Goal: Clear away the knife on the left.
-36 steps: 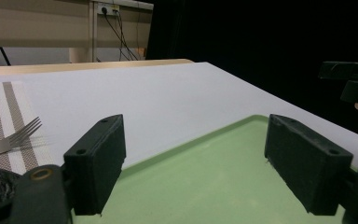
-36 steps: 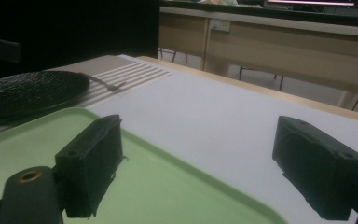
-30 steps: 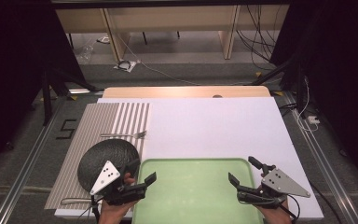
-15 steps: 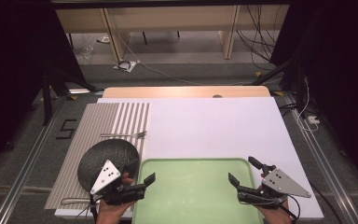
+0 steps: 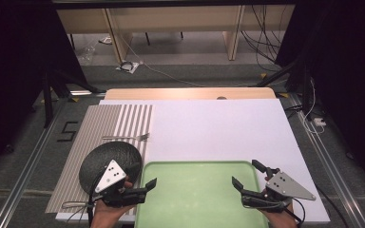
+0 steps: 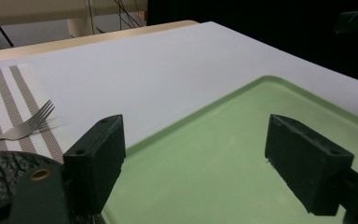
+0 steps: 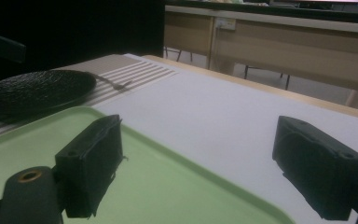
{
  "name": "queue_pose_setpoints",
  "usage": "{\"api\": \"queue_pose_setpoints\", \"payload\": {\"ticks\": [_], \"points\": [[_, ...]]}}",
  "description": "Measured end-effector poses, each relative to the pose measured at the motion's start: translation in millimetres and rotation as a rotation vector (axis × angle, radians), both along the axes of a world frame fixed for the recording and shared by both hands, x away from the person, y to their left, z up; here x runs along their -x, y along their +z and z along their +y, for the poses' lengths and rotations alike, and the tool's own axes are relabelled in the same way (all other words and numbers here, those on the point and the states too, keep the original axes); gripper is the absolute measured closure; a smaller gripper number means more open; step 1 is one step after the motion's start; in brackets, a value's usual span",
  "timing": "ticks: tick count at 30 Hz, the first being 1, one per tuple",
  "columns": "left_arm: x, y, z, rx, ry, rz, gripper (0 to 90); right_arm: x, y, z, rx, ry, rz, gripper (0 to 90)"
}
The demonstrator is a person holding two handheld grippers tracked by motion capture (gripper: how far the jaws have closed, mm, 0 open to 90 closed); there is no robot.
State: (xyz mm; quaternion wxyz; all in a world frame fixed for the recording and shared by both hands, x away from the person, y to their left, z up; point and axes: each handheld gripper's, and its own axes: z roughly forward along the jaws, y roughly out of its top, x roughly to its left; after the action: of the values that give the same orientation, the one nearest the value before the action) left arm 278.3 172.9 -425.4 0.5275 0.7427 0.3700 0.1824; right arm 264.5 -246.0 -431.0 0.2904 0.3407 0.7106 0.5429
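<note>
nothing shifted; both grippers wait open at the tray

nothing has moved since the earlier frames. left gripper (image 5: 145, 187) has its jaws wide apart over the green tray's (image 5: 195, 166) left edge; right gripper (image 5: 249, 178) is equally spread at the tray's right edge, holding nothing. the tray lies flat on the white table (image 5: 218, 128), empty, probably light, stiff and slick, so pinch its raised rim on both sides. a dark plate (image 5: 104, 159) and fork (image 5: 126, 137) sit on the striped mat (image 5: 123, 118) beside it.
</note>
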Motion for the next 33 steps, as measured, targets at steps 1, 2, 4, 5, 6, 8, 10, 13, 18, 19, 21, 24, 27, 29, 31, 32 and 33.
{"api": "queue_pose_setpoints", "payload": {"ticks": [1,2,4,5,6,8,10,13,18,19,21,24,27,29,31,32,33], "points": [[-0.5,1.5,1.0,-0.003,-0.004,0.006,20.0,-0.1,-0.1,0.0,0.000,0.000,0.002,16.9],[-0.9,4.3,2.7,-0.014,-0.006,0.012,20.0,-0.2,-0.2,0.0,0.000,0.001,0.004,16.9],[-1.2,5.2,3.7,-0.020,-0.006,0.014,20.2,0.0,-0.1,-0.6,-0.001,0.001,0.003,16.9],[-1.6,5.8,4.8,-0.025,-0.006,0.021,20.2,0.0,-0.1,-0.6,-0.001,0.001,0.003,16.9],[-2.0,6.2,6.2,-0.033,-0.007,0.028,20.2,0.0,0.4,-1.2,-0.005,-0.002,0.001,17.0],[-2.5,6.5,9.8,-0.062,-0.004,0.036,20.2,0.1,0.5,-1.5,-0.007,-0.003,0.001,17.0],[-3.0,7.0,13.8,-0.077,-0.001,0.044,20.2,0.6,0.5,-2.2,-0.007,-0.004,0.005,17.1],[-3.7,8.3,23.0,-0.090,0.008,0.069,20.4,0.9,0.2,-2.4,-0.004,-0.003,0.007,17.2],[-2.4,8.0,34.9,-0.145,0.006,0.108,20.3,0.7,-0.7,-1.6,-0.001,0.001,0.009,17.1],[-2.0,7.9,37.2,-0.156,0.007,0.113,20.3,0.7,-0.8,-1.6,0.002,0.001,0.015,17.1],[-0.5,8.1,45.0,-0.188,0.013,0.128,20.4,0.5,-0.9,-0.9,0.006,0.004,0.017,17.2],[0.2,9.6,54.1,-0.212,0.024,0.147,20.6,0.0,-1.5,-0.5,0.007,0.006,0.020,17.2],[0.6,10.6,59.7,-0.231,0.031,0.155,20.8,-0.2,-1.7,-0.5,0.007,0.006,0.019,17.3],[0.8,10.7,64.4,-0.242,0.038,0.166,20.9,0.1,-1.4,-0.6,0.005,0.008,0.018,17.5],[1.1,9.9,68.3,-0.253,0.043,0.177,20.9,0.0,-1.4,-0.8,0.006,0.008,0.018,17.5],[1.1,8.7,69.6,-0.259,0.044,0.186,20.9,0.0,-1.5,-0.7,0.006,0.008,0.018,17.5],[1.1,7.2,70.7,-0.268,0.043,0.193,20.9,0.1,-1.5,-0.7,0.008,0.009,0.020,17.6]]}}
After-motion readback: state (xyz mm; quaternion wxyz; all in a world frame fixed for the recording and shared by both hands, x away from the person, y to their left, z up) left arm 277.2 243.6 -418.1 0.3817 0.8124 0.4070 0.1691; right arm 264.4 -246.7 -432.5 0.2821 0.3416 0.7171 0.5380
